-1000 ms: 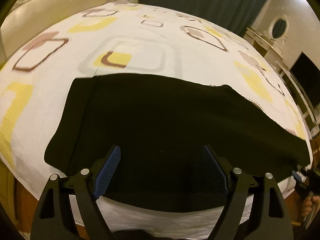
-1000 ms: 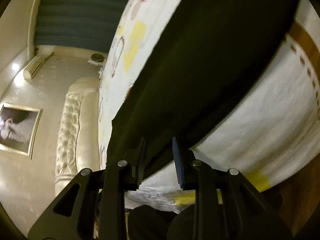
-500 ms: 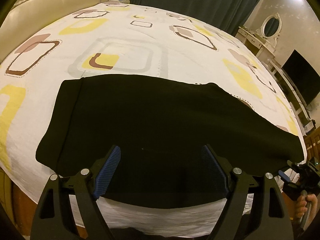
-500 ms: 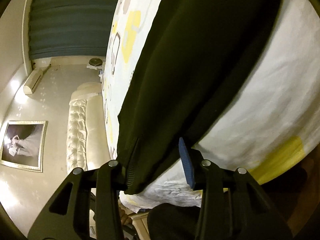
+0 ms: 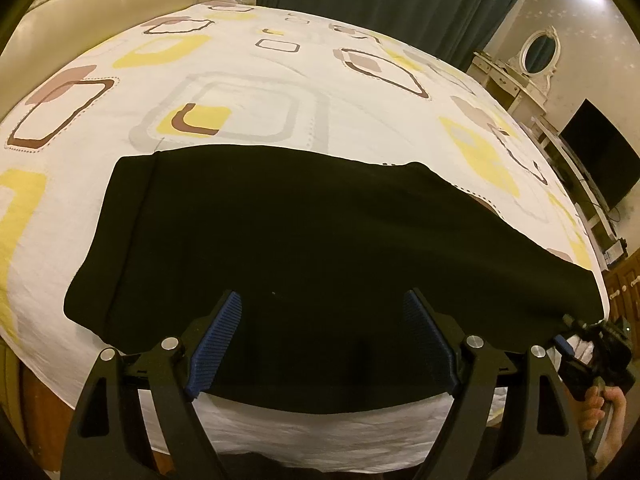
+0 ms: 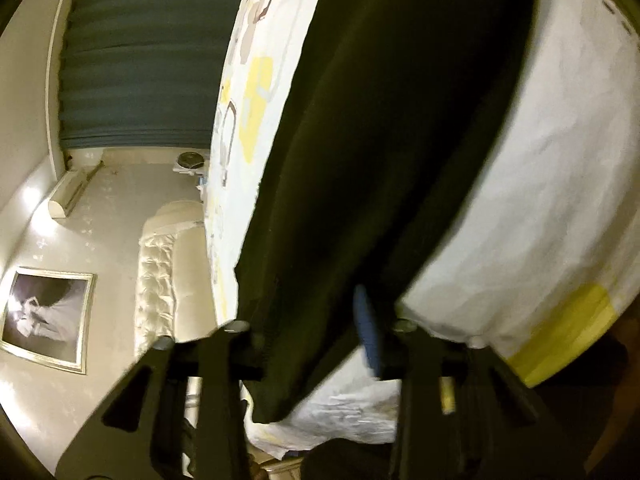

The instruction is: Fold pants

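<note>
Lying spread out flat across the near part of the bed are the black pants, on a white bedsheet that's got yellow, grey and brown square shapes printed all over it. The left tool is hovering right over the near edge of the pants, its two blue-padded fingers standing wide apart with nothing pinched between them, just dark fabric showing beyond the gap. Past the tips, the pants are stretching out to both sides, and the far edge is sitting roughly mid-bed.

Off to the right of the left tool, the right tool is sitting at the far right corner of the pants, with a hand wrapped round its handle. In its own view the right tool is looking blurry, its jaws are closing, and the corner of the pants is running down between them. One blue pad is showing right against the cloth, the other is hidden behind it, so it's looking clamped on the fabric edge.

Beyond the bed there's a teal curtain, a cream tufted headboard, a framed picture and a dark TV screen off to the right.
</note>
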Motion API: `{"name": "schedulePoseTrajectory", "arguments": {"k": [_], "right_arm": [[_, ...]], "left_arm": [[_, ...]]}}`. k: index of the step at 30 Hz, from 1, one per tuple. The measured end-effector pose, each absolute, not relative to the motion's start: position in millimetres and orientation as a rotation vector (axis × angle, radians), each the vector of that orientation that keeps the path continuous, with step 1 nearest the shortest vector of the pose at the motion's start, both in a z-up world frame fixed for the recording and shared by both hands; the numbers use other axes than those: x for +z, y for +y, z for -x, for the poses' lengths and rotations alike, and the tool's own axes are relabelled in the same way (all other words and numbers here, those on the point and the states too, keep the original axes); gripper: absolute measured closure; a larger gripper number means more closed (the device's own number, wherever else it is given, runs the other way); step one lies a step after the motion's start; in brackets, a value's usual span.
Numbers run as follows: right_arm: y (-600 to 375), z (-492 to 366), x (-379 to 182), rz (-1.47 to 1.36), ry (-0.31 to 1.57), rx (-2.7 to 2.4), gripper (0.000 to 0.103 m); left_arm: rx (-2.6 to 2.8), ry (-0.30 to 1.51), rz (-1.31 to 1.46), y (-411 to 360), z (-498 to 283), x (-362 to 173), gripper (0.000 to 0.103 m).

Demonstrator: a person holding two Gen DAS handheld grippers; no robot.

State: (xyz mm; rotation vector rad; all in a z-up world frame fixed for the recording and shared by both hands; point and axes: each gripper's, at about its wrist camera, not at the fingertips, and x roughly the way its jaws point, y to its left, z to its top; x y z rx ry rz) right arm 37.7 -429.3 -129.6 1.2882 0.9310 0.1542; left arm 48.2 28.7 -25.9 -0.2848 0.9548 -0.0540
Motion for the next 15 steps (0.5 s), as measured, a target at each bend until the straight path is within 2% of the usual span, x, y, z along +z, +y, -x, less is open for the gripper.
{"name": "schedulePoseTrajectory", "arguments": {"k": [1, 15], "right_arm": [[-428.3, -36.4, -130.2, -1.276, 0.941, 0.171, 0.097], [-429.1, -22.0, -136.7, -1.213, 0.982, 0.184, 0.098]], "left_arm": [[-0.057, 0.954, 0.284, 27.7, -48.1, -25.7, 0.021], [-0.064, 0.958, 0.246, 19.2, -46.5, -29.8, 0.021]]}}
